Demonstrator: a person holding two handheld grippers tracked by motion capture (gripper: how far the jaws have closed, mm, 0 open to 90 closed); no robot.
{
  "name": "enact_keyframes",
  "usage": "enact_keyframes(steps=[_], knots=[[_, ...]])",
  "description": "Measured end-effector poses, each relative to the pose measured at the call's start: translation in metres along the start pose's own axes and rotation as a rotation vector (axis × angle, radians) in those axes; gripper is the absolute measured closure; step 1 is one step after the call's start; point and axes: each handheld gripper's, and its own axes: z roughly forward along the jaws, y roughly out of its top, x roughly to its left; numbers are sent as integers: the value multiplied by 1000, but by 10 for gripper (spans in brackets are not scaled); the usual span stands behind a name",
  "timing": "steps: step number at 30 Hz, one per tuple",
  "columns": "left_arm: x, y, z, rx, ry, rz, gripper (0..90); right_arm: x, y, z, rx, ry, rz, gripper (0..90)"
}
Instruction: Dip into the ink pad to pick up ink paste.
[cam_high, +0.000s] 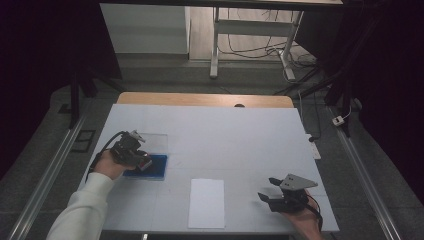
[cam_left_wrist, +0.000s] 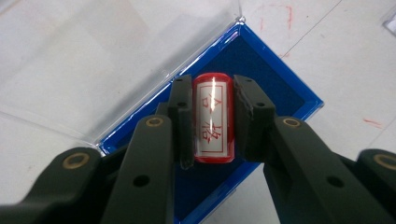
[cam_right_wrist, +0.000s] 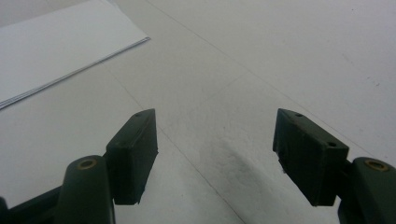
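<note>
The stamp (cam_left_wrist: 213, 117) is clamped between the pads of the left gripper (cam_left_wrist: 212, 119), directly over the blue pad (cam_left_wrist: 261, 60) of the open case, whose clear lid (cam_left_wrist: 116, 51) is folded back beyond the gripper's left jaw. For the inking step, as judged here, the stamp should be kept square in the grip and pressed straight down onto the blue pad, well inside its rim, so that the face is wetted evenly and no tilt is introduced. The right gripper (cam_right_wrist: 215, 158) is held with its jaws apart and empty just above the surface (cam_right_wrist: 261, 56), with the paper (cam_right_wrist: 56, 51) lying ahead and to its left, ready to be steadied if required.
</note>
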Motion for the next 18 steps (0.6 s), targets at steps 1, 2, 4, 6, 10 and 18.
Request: enact_keyframes(steps=[1, 2, 4, 6, 10, 18], knots=[[0, 0, 0, 0, 0, 0, 710, 0, 0, 0, -1, -1, -1, 308], [0, -1, 0, -6, 2, -5, 711, 1, 0, 0, -2, 2, -1, 308], [-1, -4, 1, -23, 5, -10, 711, 1, 1, 1, -4, 5, -6, 308], [-1, -5, 1, -29, 7, -13, 711, 2, 1, 1, -5, 5, -7, 307], [-4, -4, 3, -24, 22, -3, 712, 3, 1, 1, -2, 6, -12, 307], [-5, -4, 3, -22, 31, 10, 714, 3, 2, 1, 3, 7, -13, 307]])
